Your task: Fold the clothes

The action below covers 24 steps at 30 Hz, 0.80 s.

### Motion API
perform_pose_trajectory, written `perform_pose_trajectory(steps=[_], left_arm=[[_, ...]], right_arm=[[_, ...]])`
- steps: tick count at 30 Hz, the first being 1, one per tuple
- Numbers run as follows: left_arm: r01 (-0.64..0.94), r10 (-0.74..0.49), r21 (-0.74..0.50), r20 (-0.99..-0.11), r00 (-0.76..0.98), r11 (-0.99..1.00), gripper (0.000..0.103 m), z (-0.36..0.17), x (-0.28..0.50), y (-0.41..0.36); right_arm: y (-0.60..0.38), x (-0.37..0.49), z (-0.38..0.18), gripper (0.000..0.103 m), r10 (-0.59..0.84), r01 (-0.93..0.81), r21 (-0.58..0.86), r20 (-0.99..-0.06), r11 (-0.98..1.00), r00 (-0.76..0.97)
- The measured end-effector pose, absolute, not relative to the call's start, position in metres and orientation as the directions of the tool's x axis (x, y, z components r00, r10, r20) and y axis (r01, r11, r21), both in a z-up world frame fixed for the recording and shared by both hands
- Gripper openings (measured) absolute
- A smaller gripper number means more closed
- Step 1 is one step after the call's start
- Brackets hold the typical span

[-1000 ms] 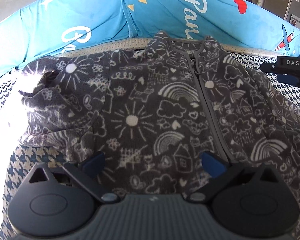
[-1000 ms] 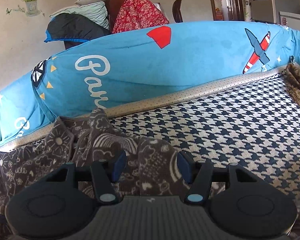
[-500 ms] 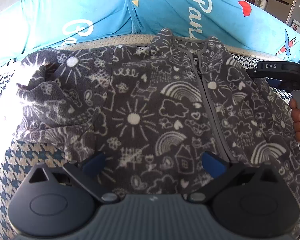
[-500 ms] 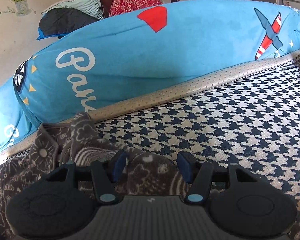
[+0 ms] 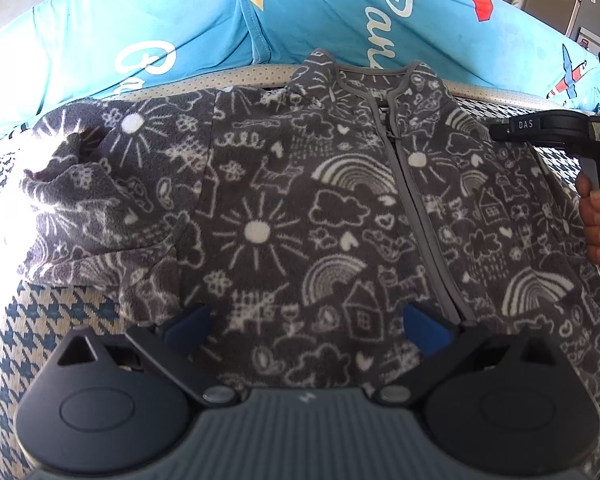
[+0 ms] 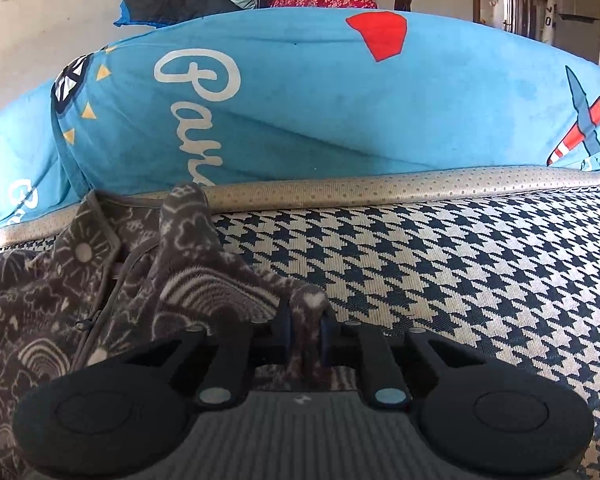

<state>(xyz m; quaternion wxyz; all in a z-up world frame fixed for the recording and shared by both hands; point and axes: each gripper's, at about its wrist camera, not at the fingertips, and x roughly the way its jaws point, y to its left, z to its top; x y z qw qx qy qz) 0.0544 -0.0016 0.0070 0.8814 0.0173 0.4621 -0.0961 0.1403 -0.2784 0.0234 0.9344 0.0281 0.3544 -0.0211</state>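
Fleece is pinched between the pads of the right hand-held gripper (image 6: 307, 334): its jaws have just been closing and now clamp a narrow ridge of the grey doodle-print jacket (image 5: 300, 216) at its right edge, near the shoulder. The bite looks shallow, only a small fold of cloth standing up between the pads. Judgement: a quick pull may strip the fleece out, or drag one layer while the one beneath stays behind.

The left hand-held gripper (image 5: 306, 326) hovers over the lower front of the jacket with jaws wide apart and nothing held. With no anchor on that side, any pull from the right may slide the whole garment across the houndstooth cushion (image 6: 460, 280) instead of folding it.

The jacket lies front-up and zipped, collar towards the blue bolster (image 6: 320, 112), just beside the beige piping. Its far sleeve (image 5: 84, 200) is bunched in strong sunlight; if left so, it may be trapped as a lump inside the fold.

A hand (image 5: 598, 220) grips the right tool's handle close over the garment's edge; cloth may snag there as it is carried across.
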Motion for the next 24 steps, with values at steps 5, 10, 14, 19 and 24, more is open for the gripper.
perform_pose_trajectory(steps=[5, 10, 14, 19, 24], left_arm=[[0.179, -0.151, -0.058, -0.813, 0.563, 0.982, 0.103, 0.004, 0.057, 0.001], [0.175, -0.144, -0.048, -0.796, 0.588, 0.983, 0.103, 0.006, 0.056, 0.006], [0.170, -0.135, -0.038, -0.781, 0.610, 0.985, 0.103, 0.010, 0.055, 0.011], [0.155, -0.096, -0.001, -0.789, 0.607, 0.988, 0.103, 0.010, 0.058, 0.015], [0.147, -0.067, 0.029, -0.794, 0.605, 0.989, 0.103, 0.010, 0.061, 0.015]], right_arm=[[-0.280, 0.146, 0.028, 0.011, -0.086, 0.137, 0.037, -0.608, 0.990, 0.789], [-0.278, 0.158, 0.035, 0.011, -0.142, 0.208, 0.059, -0.554, 0.976, 0.821], [-0.275, 0.165, 0.043, 0.011, -0.184, 0.262, 0.088, -0.505, 0.961, 0.843], [-0.273, 0.178, 0.032, 0.011, -0.201, 0.301, 0.110, -0.528, 0.947, 0.825], [-0.276, 0.179, 0.017, 0.022, -0.189, 0.311, 0.113, -0.589, 0.944, 0.785]])
